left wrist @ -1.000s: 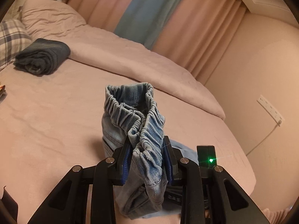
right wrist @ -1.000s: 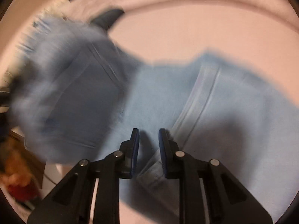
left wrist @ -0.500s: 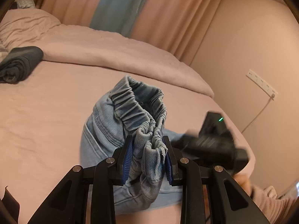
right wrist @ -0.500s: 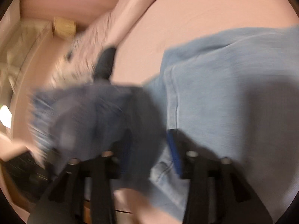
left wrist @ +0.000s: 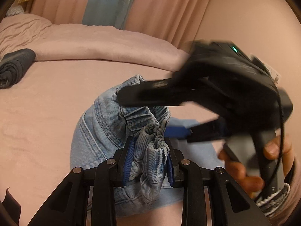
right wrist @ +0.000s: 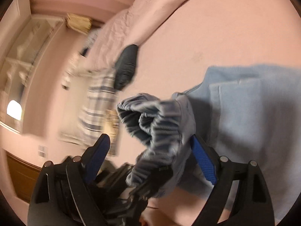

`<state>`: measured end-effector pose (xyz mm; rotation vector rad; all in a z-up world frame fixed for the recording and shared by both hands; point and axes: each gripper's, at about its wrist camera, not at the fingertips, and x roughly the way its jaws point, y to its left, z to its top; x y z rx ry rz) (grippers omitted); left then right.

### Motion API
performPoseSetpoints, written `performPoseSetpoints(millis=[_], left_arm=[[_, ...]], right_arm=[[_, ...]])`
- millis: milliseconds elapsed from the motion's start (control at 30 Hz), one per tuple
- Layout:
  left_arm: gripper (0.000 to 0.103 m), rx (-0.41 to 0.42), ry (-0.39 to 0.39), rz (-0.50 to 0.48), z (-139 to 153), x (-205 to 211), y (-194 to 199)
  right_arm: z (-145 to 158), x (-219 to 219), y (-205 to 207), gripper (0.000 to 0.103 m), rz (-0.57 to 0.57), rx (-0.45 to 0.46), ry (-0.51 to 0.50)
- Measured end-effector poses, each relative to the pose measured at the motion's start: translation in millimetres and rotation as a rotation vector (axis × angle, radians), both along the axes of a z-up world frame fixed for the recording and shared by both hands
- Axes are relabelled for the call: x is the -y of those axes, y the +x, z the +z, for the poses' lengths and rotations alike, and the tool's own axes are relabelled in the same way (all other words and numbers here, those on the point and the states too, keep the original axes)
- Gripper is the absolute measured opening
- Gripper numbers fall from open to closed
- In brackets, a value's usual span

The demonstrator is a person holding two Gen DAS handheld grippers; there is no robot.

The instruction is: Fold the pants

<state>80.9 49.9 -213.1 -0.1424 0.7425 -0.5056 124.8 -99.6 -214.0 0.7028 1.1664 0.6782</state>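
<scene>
Light blue denim pants [left wrist: 101, 124] lie on the pink bed sheet [left wrist: 37, 131], and the leg part [right wrist: 254, 113] is spread flat. My left gripper [left wrist: 149, 141] is shut on the bunched elastic waistband [left wrist: 150, 154] and holds it up off the sheet. My right gripper [left wrist: 144, 113], blurred, comes in from the right. Its jaws are opening wide either side of the same waistband [right wrist: 156, 120]. In the right wrist view the right gripper [right wrist: 149, 137] has one blue pad against the cloth while the other stands clear.
A dark rolled garment [left wrist: 15, 66] [right wrist: 128, 66] lies far left on the bed, by a plaid pillow [right wrist: 97, 101]. A rolled pink duvet [left wrist: 94, 43] runs along the far side under curtains [left wrist: 112, 0]. A hand [left wrist: 244, 169] holds the right gripper near the bed's right edge.
The right gripper lifted off the flat pants leg, widened its jaws and swung up around the waistband. The left gripper kept its grip and shifted across the bed, rolling a little.
</scene>
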Motion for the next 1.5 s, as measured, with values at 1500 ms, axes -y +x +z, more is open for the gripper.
performPoseSetpoints(millis=[1500], left_arm=[[0.037,-0.234,-0.176,0.121,-13.1,-89.7,-25.6]], right_arm=[[3.8,77.4,-20.2,0.044,-0.114,0.031,0.073]])
